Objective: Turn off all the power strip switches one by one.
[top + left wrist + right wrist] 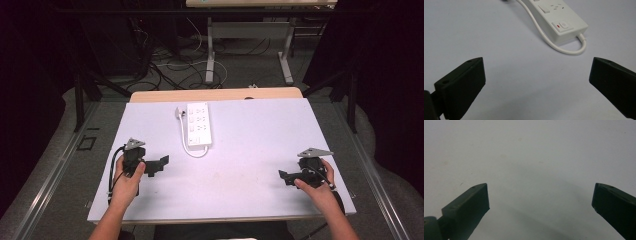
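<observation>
White tabletop [250, 150], dark room, floor cables; power strip [199, 125] at twelve o'clock; left gripper [161, 165] and right gripper [284, 177] gape, seemingly empty.

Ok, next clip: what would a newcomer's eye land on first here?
Probably the white power strip lying near the far middle of the pale table, its cable looped beside it. Then the two black grippers: the left gripper open and aimed toward the strip, the right gripper open near the table's right edge.
</observation>
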